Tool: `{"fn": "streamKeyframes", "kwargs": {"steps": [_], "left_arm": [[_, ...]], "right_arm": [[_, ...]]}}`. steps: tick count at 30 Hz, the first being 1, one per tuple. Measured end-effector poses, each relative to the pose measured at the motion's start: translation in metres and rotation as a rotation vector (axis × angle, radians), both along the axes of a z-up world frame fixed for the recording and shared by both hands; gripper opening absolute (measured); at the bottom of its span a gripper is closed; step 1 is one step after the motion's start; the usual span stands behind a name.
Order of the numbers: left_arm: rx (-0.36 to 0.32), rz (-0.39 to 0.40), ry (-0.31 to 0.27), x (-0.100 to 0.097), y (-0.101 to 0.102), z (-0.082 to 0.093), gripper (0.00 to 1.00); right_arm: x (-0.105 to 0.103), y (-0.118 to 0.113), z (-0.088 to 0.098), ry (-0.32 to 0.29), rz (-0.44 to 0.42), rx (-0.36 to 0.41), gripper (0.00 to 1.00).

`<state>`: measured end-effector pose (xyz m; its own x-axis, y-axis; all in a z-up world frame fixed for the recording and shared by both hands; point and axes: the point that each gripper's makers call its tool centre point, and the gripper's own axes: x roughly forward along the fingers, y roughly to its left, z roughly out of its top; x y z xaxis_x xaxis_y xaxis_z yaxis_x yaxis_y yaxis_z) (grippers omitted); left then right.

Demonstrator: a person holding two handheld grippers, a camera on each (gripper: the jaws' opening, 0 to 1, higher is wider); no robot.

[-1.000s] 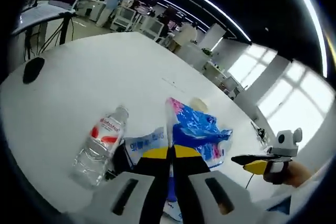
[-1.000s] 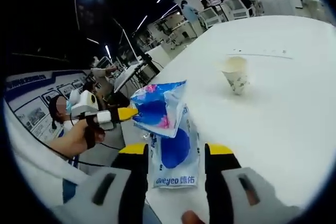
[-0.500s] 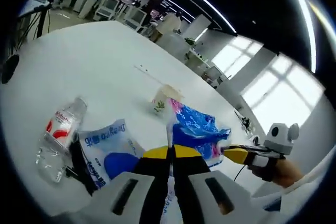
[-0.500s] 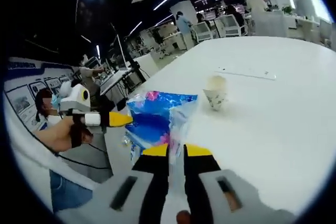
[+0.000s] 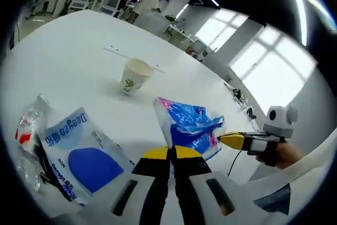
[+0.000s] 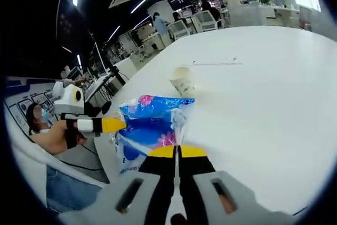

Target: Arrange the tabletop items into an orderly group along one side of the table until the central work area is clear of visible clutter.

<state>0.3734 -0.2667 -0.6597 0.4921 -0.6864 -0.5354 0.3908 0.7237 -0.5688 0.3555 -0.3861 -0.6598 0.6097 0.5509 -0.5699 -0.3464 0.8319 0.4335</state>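
Observation:
A crinkled blue and pink plastic packet (image 5: 190,126) hangs above the white table (image 5: 68,46), stretched between both grippers. My left gripper (image 5: 171,153) is shut on its near edge. The right gripper (image 5: 231,140) comes in from the right and pinches the far corner. In the right gripper view the same packet (image 6: 152,125) spreads in front of my shut right gripper (image 6: 177,151), with the left gripper's yellow tip (image 6: 110,125) on its left edge. A white and blue Deeyeo packet (image 5: 84,154) lies flat below. A paper cup (image 5: 134,76) stands upright farther out.
A clear water bottle (image 5: 26,130) with a red label lies on its side at the left, over a black cable (image 5: 52,180). A thin strip (image 5: 131,59) lies beyond the cup (image 6: 182,80). A person sits at the table's edge (image 6: 50,135). Open tabletop (image 6: 263,77) stretches right.
The right gripper has gone from open around the Deeyeo packet to shut on the blue and pink packet. Both views have shifted, and the cup now shows in the left gripper view.

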Motion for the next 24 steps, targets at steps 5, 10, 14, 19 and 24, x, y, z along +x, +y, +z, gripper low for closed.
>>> {"fn": "streamKeyframes", "kwargs": {"steps": [5, 10, 14, 19, 24], "left_arm": [[0.032, -0.100, -0.015, 0.005, -0.029, -0.002, 0.00], [0.019, -0.139, -0.013, 0.017, -0.056, -0.002, 0.00], [0.024, -0.170, -0.012, 0.022, -0.078, -0.004, 0.00], [0.033, -0.220, -0.017, 0.028, -0.104, -0.006, 0.00], [0.061, -0.288, -0.034, 0.033, -0.130, -0.009, 0.00]], "right_arm": [[-0.001, -0.029, -0.007, 0.012, -0.063, -0.010, 0.00], [-0.002, -0.056, -0.011, 0.020, -0.126, -0.006, 0.00], [0.000, -0.075, -0.011, 0.017, -0.152, -0.023, 0.00], [0.004, -0.098, -0.012, 0.012, -0.188, -0.044, 0.00], [0.011, -0.122, -0.016, 0.017, -0.216, -0.073, 0.00]]}}
